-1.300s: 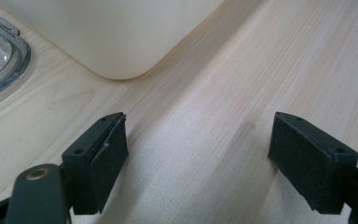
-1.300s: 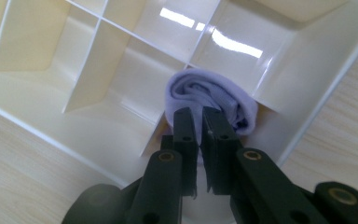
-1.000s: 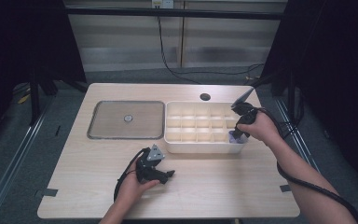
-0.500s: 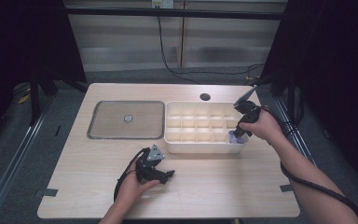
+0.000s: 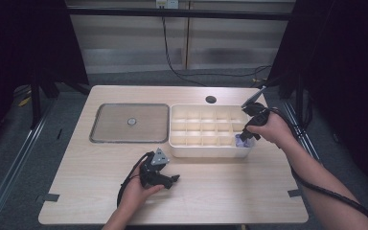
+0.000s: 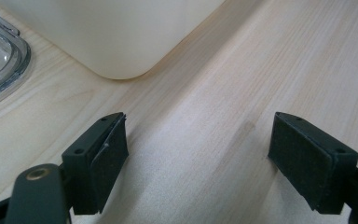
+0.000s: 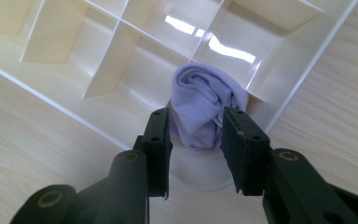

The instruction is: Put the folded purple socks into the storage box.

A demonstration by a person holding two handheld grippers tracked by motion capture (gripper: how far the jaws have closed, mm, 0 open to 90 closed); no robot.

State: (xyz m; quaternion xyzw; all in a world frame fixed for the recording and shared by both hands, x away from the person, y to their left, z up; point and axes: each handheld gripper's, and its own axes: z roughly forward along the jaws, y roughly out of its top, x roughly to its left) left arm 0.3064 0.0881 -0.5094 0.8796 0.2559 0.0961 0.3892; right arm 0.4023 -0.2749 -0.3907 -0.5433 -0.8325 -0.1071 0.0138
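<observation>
One divided white tray (image 5: pixel 206 149) with fifteen compartments; one rolled lilac cloth (image 7: pixel 204 106); one clear flat lid (image 5: pixel 106 135); two handheld grippers, left gripper (image 5: pixel 172 180), right gripper (image 5: pixel 245 139); one wooden table (image 5: pixel 230 191).

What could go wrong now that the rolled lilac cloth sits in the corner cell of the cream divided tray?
The right gripper has just been opening, and its pads seem close to or touching the rolled lilac cloth. Lifting out might snag a fold and drag the cloth back up.

The cloth bulges above its corner cell in the cream divided plastic tray. It could unroll over the divider, or a jaw could catch the tray's rim and shift it.
</observation>
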